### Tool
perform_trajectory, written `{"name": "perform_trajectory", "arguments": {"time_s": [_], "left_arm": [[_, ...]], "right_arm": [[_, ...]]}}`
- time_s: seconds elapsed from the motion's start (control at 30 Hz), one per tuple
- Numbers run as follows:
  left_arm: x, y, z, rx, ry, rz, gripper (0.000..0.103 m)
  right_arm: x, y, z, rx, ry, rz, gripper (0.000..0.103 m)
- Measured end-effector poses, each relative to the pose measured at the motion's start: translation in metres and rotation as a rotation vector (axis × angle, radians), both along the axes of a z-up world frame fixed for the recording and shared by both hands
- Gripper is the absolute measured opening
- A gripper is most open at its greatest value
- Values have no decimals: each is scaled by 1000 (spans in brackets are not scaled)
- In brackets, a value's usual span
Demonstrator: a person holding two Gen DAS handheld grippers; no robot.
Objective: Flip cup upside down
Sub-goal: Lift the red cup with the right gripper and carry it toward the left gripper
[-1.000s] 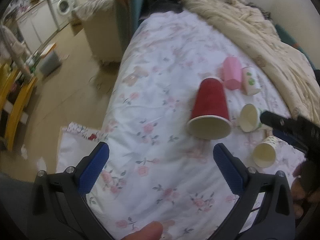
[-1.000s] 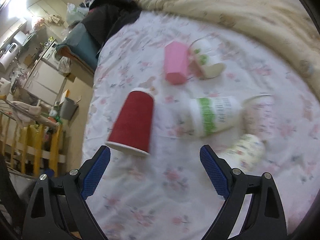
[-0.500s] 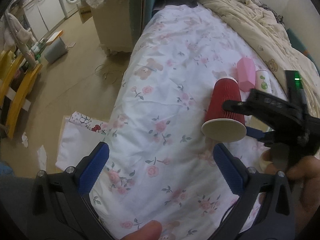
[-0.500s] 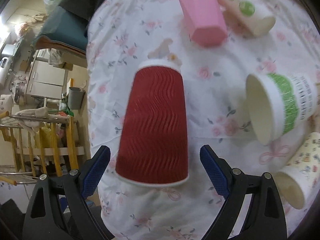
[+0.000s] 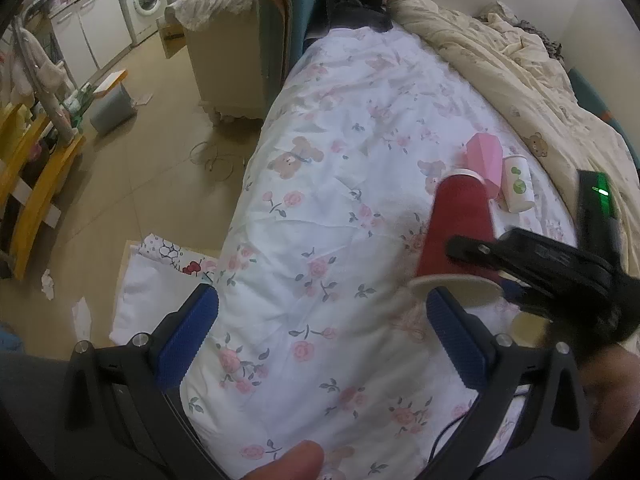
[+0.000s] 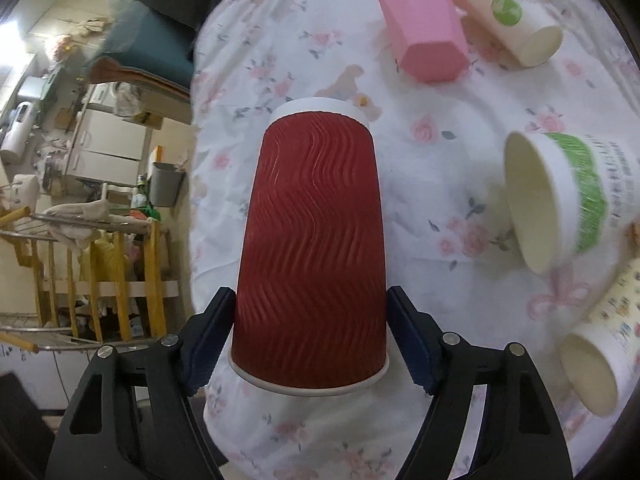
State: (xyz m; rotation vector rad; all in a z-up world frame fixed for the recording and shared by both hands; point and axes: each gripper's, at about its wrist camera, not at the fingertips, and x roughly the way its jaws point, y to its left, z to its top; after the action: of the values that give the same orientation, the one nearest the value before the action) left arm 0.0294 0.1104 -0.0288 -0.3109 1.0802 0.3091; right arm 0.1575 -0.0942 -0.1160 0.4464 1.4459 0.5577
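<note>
Your right hand-held gripper (image 6: pixel 310 334) has its blue pads (image 6: pixel 408 340) closed against both sides of the red ripple-walled paper cup (image 6: pixel 316 248), near the wide rim, with the cup lying on its side over the flowered bed (image 6: pixel 280 60). Your left hand-held gripper (image 5: pixel 320 344) is spread wide and holds nothing. Judge the cup light, thin and easily crushed: squeeze gently, near the stiffer rolled rim. Other cups (image 6: pixel 556 196) lie close by.
</note>
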Motion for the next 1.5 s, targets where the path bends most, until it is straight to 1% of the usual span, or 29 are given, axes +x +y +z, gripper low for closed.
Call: {"name": "perform_trajectory", "arguments": {"time_s": [0.13, 0.23, 0.33, 0.5, 0.6, 0.73, 0.87, 0.9, 0.93, 1.0, 1.03, 1.13, 1.17, 1.23, 1.33, 1.4, 1.5], "left_arm": [[-3, -1, 5, -4, -20, 1, 103], [-5, -5, 7, -19, -24, -12, 103], [-6, -13, 6, -38, -18, -32, 103], [-7, -28, 3, -50, -4, -64, 103], [-9, -37, 0, -52, 8, -88, 103], [-8, -46, -7, -47, 36, -130, 103], [-10, -47, -15, -97, 69, -141, 103], [-10, -47, -16, -105, 72, -142, 103], [-10, -48, -16, -104, 72, -143, 103], [-10, -49, -16, -88, 68, -144, 103], [-10, -50, -16, -83, 68, -147, 103], [-10, -51, -17, -104, 73, -152, 103], [-10, -52, -18, -107, 74, -156, 103], [-12, -55, -18, -99, 70, -166, 103], [-13, -61, -17, -77, 67, -178, 102], [-14, -66, -16, -62, 64, -202, 102], [-15, -76, -13, -40, 57, -236, 103]], "right_arm": [[-31, -25, 16, 0, -14, 15, 78], [-59, -44, 20, -29, -3, 35, 78], [-88, -61, 15, -42, 26, 33, 78], [-121, -71, -7, -82, 52, 58, 78], [-127, -69, -19, -92, 61, 76, 78], [-124, -68, -22, -86, 61, 75, 81], [-123, -68, -23, -86, 74, 80, 82], [-122, -68, -22, -86, 77, 81, 83], [-125, -69, -21, -84, 80, 82, 87], [-127, -69, -16, -70, 89, 83, 92], [-129, -72, -13, -65, 82, 83, 92], [-131, -80, 6, -83, 20, 77, 92], [-132, -85, 15, -85, -18, 69, 92], [-134, -100, 33, -83, -97, 35, 92], [-137, -123, 49, -93, -208, -45, 92], [-141, -139, 57, -173, -292, -107, 92], [-146, -155, 64, -250, -370, -192, 92]]}}
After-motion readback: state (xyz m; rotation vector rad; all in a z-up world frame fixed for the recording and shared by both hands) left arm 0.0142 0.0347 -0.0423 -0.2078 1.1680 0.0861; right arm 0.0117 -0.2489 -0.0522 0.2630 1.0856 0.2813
